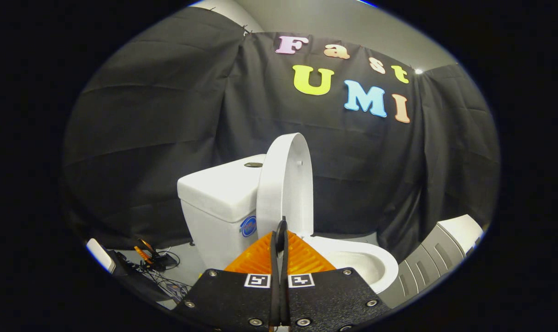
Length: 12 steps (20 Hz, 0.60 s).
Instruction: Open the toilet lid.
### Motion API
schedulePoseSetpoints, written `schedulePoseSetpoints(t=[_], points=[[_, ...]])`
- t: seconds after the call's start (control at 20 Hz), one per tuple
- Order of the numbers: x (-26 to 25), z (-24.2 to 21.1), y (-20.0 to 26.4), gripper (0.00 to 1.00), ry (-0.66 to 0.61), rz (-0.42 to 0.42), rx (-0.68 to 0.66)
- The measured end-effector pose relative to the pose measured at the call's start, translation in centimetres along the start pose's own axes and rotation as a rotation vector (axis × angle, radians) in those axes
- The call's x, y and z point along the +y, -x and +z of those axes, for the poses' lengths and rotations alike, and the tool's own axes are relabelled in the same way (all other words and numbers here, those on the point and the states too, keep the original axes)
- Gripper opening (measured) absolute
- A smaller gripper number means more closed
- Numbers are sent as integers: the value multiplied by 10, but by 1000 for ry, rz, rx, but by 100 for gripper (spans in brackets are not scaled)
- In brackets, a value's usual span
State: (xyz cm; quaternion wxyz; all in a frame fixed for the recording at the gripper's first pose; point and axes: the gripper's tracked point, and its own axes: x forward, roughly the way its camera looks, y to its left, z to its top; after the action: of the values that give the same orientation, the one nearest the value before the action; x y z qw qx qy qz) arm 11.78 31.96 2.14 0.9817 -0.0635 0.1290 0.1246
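A white toilet stands just ahead of my fingers, seen from its side. Its lid (284,184) is raised upright and leans back toward the tank (216,191). To the right of the lid, the seat and open bowl (364,260) are uncovered. My gripper (281,227) is shut, its two fingers pressed together with nothing held between them. The fingertips point up at the lower edge of the lid; I cannot tell whether they touch it.
A dark flush button (253,164) sits on the tank top. Cables and small orange-and-black devices (153,260) lie on the floor to the left of the toilet. A grey and white ribbed unit (437,256) stands close to the bowl's right side.
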Motion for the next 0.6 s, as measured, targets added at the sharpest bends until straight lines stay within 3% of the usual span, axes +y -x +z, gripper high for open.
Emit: schedulePoseSetpoints(t=[0.6], points=[[1, 6, -2, 2, 70, 11, -20]])
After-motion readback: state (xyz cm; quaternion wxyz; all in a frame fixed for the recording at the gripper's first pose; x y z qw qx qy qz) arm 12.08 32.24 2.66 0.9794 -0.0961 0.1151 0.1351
